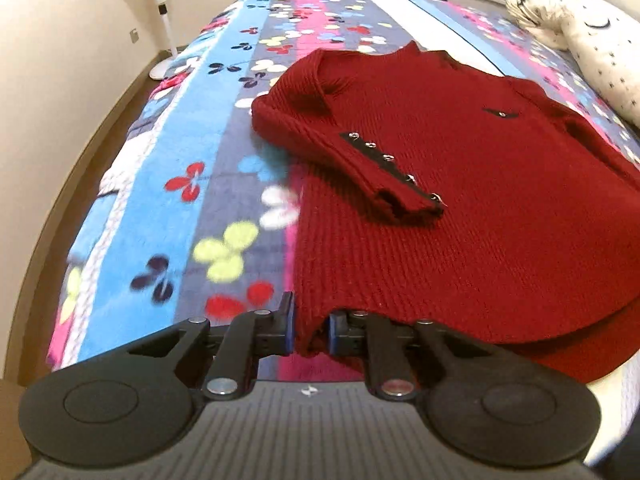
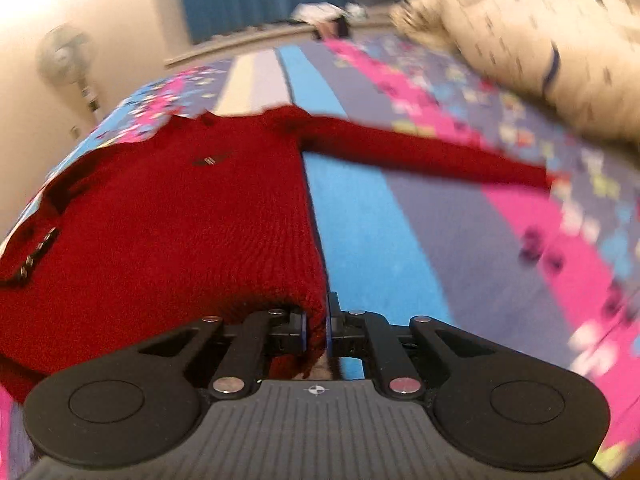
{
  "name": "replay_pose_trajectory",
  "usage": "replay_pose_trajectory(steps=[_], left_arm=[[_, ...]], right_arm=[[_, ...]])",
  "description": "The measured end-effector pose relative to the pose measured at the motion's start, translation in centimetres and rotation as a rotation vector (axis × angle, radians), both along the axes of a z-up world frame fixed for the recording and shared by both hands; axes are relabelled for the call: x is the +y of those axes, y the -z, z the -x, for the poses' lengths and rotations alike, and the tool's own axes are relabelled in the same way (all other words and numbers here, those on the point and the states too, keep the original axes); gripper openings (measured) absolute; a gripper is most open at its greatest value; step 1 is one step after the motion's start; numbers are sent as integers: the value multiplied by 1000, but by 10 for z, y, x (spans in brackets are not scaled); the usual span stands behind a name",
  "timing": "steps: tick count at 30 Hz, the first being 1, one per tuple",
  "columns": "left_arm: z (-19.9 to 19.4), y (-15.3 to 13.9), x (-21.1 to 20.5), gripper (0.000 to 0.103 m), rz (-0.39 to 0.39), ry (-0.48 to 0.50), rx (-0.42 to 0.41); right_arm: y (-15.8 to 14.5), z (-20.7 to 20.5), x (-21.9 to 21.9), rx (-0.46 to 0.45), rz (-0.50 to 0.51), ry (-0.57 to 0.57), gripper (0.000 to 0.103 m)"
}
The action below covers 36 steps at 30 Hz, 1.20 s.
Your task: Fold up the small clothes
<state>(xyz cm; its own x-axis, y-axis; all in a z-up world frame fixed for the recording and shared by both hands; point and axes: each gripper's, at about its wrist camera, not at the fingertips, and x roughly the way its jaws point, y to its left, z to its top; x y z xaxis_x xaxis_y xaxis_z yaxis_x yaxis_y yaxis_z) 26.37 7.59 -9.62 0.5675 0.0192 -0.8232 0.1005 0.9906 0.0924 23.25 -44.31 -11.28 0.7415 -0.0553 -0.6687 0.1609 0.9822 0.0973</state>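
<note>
In the left wrist view, the left gripper (image 1: 311,334) pinches the near hem corner of a red knitted sweater (image 1: 460,184), its two blue-edged pads pressed narrow on the fabric. Ahead of the gripper the sweater lies spread on a butterfly-patterned blanket (image 1: 208,168); one sleeve (image 1: 352,152), with a dark strip of metal snaps, is folded across the body just ahead and slightly right. Far ahead to the left stands a white fan (image 1: 160,12); far right lies a spotted pillow (image 1: 592,52)

In the right wrist view, blurred, the right gripper (image 2: 316,330) clamps the other hem corner, jaws nearly together on the knit. The sweater body stretches ahead and left of it; the other sleeve (image 2: 440,152) reaches out ahead to the right across the blanket toward the pillow
</note>
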Motion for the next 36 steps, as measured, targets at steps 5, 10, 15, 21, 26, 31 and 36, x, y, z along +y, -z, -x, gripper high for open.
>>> replay_pose_trajectory(steps=[5, 10, 15, 21, 26, 31, 36], left_arm=[[50, 25, 8, 17, 4, -5, 105], [55, 65, -1, 30, -78, 9, 165], [59, 39, 20, 78, -64, -11, 130], [54, 6, 27, 86, 50, 5, 34], [44, -17, -15, 86, 48, 116, -77], [40, -24, -53, 103, -51, 318, -166], [-6, 27, -91, 102, -141, 473, 5]], right_arm=[[10, 33, -7, 110, 47, -31, 7], [74, 33, -3, 370, 8, -2, 9], [51, 43, -13, 406, 1, 37, 43], [-4, 72, -4, 325, -32, 96, 56], [-28, 77, 36, 255, -10, 18, 58], [-17, 73, 60, 286, -39, -49, 59], [-6, 54, 67, 334, -93, -32, 59]])
